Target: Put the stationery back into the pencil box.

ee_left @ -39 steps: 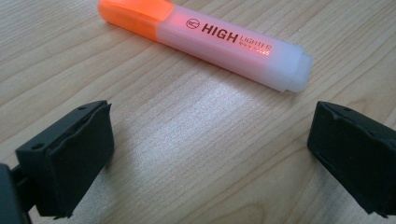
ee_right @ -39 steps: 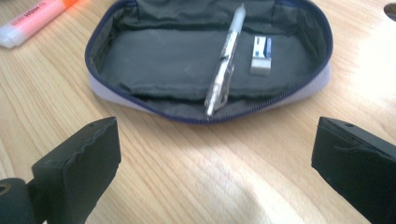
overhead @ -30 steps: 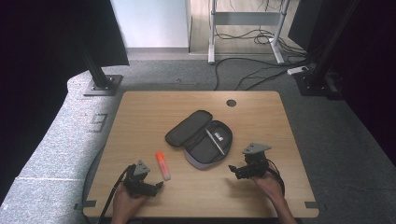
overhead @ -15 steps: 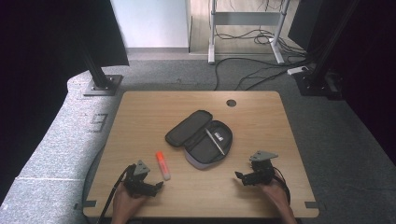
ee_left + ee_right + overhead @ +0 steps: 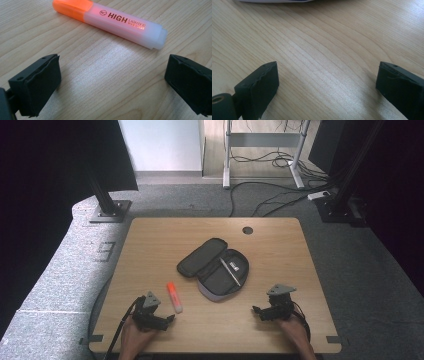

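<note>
An orange-capped highlighter (image 5: pixel 174 297) (image 5: pixel 110 22) lies flat on the wooden table (image 5: pixel 160 245), left of an open grey pencil case (image 5: pixel 214 268) that holds a pen. My left gripper (image 5: pixel 169 319) (image 5: pixel 111 82) rests low at the table's front left, open, with the highlighter just beyond its jaws and nothing between them. At the front right sits my right gripper (image 5: pixel 256 310) (image 5: pixel 325 87), also open over bare wood. The pencil case's pale edge (image 5: pixel 274 0) shows at the top of the right gripper view.
A round cable hole (image 5: pixel 247 230) sits near the table's far edge. Grey carpet surrounds the table, with a black stand base (image 5: pixel 111 210) at the far left and cables (image 5: pixel 270 195) on the floor behind.
My right gripper has drawn back from beside the pencil case toward the front edge of the table. The left gripper has stayed put.
</note>
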The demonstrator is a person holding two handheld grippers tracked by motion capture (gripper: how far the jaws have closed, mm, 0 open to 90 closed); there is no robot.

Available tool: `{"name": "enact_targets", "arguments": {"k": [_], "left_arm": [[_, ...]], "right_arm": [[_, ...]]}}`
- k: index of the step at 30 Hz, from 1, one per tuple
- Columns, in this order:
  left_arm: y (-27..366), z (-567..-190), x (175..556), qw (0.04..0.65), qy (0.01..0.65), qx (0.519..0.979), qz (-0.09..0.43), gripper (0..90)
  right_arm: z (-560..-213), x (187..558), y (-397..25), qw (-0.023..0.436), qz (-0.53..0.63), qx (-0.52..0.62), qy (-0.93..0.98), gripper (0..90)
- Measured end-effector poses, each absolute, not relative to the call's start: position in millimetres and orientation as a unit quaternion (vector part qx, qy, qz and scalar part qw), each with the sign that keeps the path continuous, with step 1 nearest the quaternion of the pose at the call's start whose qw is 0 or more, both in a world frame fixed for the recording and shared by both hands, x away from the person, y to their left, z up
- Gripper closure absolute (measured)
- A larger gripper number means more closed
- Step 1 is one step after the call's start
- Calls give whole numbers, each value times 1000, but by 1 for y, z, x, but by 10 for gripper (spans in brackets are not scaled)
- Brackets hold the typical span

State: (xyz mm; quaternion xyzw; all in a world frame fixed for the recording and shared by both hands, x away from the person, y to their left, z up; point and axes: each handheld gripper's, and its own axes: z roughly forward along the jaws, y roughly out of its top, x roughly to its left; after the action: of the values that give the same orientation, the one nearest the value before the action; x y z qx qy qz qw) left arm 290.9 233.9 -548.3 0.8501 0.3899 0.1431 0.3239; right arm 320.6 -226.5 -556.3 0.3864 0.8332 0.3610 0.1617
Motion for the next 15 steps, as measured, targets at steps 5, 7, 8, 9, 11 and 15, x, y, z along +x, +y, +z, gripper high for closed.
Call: {"name": "enact_targets", "arguments": {"k": [5,7,8,9,11,15], "left_arm": [[233,-546,288,323,395,848,141,41],[232,-545,288,330,396,846,133,43],[231,-543,288,335,396,845,130,44],[231,-541,288,339,395,844,130,45],[230,-538,288,346,395,841,132,46],[229,-530,291,350,396,839,132,50]], "right_arm": [[-556,321,-226,162,361,387,833,41],[-556,321,-226,162,361,387,833,41],[-556,321,-226,162,361,387,833,41],[-556,321,-227,162,361,387,833,41],[-556,321,-227,162,361,387,833,41],[-556,321,-227,162,361,387,833,41]]}}
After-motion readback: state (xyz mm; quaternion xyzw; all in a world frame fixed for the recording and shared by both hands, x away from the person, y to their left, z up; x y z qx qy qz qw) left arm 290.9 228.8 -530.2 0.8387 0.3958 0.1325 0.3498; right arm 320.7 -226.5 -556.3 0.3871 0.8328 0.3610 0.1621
